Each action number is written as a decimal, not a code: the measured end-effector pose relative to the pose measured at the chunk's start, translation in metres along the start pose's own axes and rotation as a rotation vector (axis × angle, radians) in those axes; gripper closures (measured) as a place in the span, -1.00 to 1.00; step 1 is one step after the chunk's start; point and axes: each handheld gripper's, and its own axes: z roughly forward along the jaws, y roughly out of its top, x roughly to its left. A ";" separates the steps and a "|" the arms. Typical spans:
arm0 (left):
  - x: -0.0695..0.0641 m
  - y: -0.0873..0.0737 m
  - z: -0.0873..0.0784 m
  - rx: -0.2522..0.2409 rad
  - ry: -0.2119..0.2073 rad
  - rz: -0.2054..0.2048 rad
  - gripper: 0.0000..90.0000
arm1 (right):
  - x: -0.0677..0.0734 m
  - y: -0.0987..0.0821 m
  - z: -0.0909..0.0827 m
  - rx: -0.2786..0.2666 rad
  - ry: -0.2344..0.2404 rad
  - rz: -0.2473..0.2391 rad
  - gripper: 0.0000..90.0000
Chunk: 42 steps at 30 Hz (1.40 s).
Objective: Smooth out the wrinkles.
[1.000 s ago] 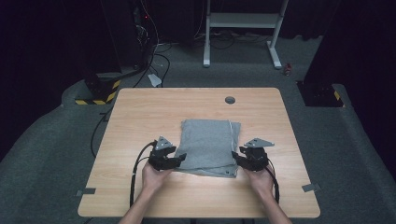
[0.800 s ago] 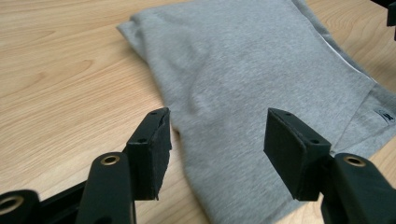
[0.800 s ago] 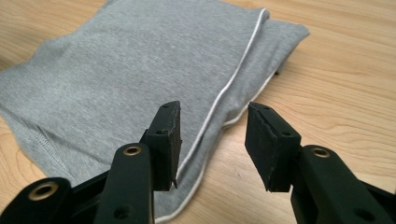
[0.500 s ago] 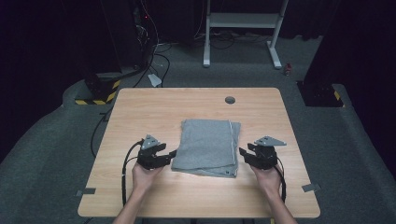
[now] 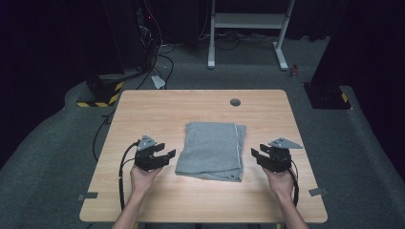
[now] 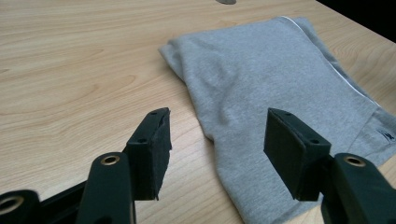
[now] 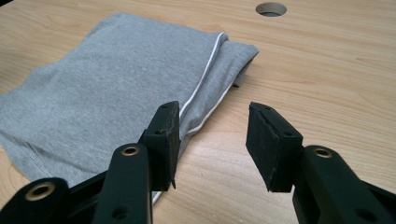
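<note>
1. The left gripper (image 5: 160, 156) is held in the person's left hand (image 5: 143, 175) above the wooden worktop (image 5: 143, 114), just to the left of the folded grey garment (image 5: 212, 150). Its jaws are released, with nothing between them, and they point toward the cloth's left edge without touching it.
2. In the left gripper view, the two black jaws stand well apart, with bare wood and the garment's near corner showing through the gap.
3. The folded grey garment lies flat near the middle of the worktop, between the two grippers. A thin white line (image 7: 205, 77) runs along its right side, and a small dark label (image 6: 385, 134) sits at a near corner.
4. A round hole (image 5: 235, 102) is set in the worktop beyond the garment.
5. The right gripper (image 5: 258, 157), in the person's right hand (image 5: 281, 180), hangs just right of the garment. Its jaws are released and empty, clear of the cloth's edge.
</note>
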 end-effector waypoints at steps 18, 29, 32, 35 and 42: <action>0.018 -0.005 -0.016 -0.030 0.036 -0.039 -0.08 | -0.014 -0.001 -0.014 -0.045 -0.026 0.028 0.20; 0.029 -0.010 -0.023 -0.035 0.058 -0.061 -0.07 | -0.024 -0.005 -0.022 -0.059 -0.046 0.055 0.21; 0.031 -0.011 -0.024 -0.029 0.062 -0.059 -0.07 | -0.026 -0.005 -0.024 -0.059 -0.051 0.059 0.22; 0.033 -0.013 -0.024 -0.022 0.071 -0.059 -0.07 | -0.029 -0.008 -0.026 -0.056 -0.058 0.059 0.23; 0.039 -0.017 -0.025 -0.013 0.090 -0.073 -0.07 | -0.039 -0.015 -0.030 -0.049 -0.077 0.079 0.24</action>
